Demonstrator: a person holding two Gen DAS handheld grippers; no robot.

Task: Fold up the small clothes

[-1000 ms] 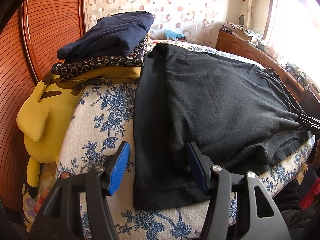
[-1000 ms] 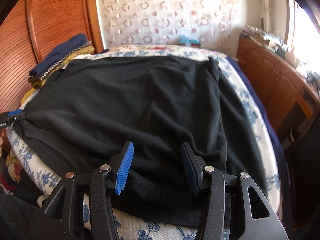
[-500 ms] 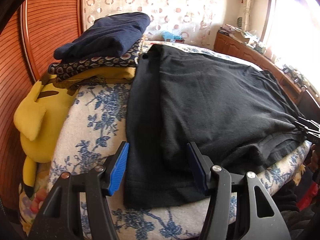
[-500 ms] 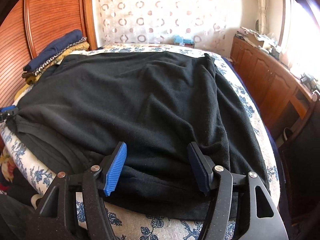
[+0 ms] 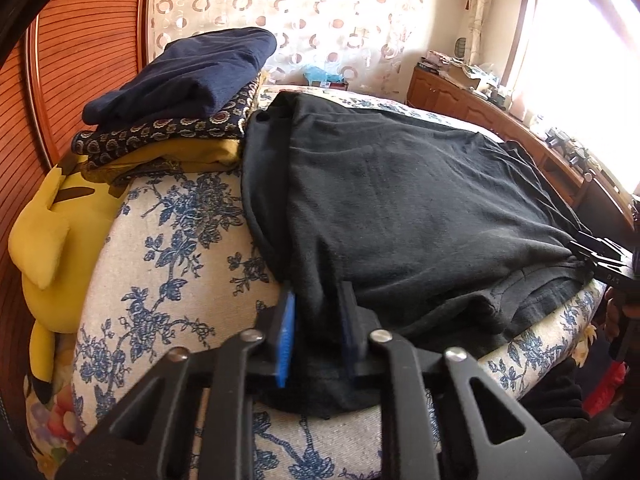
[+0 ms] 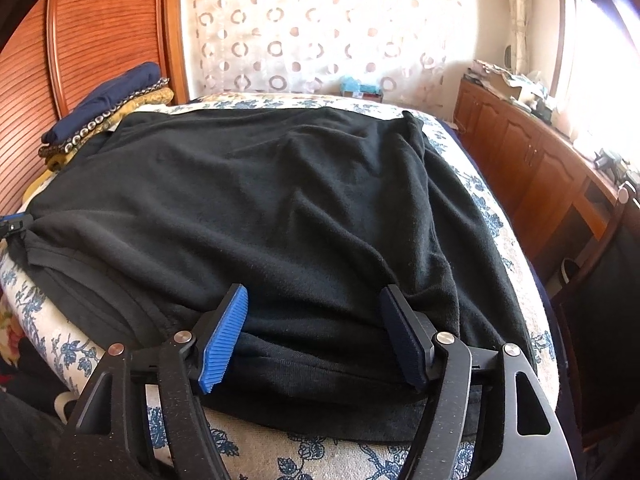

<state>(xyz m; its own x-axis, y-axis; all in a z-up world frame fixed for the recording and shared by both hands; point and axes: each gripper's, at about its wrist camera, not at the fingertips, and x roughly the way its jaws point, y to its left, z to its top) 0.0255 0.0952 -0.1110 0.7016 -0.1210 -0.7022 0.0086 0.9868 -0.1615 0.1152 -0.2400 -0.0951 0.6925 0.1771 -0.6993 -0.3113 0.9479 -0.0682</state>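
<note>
Black shirt spread flat on bed, near edge. Left gripper jaws pinched onto near-left hem. Right gripper jaws wide, straddling near hem, gripping nothing.

Risk imo: only one corner held, so lifting now drags shirt crooked, bunches the layers. Thin pinch could slip too.

Left view shows folded stack and yellow plush up close; right view shows shirt's far-right edge wrinkled.

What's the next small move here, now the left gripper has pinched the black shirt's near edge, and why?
Probably close the right gripper on the hem it straddles. The left gripper is already shut on the black shirt, while the right one's pads stand wide apart over the cloth. Both near corners need holding before the edge can be lifted evenly for the fold.
</note>
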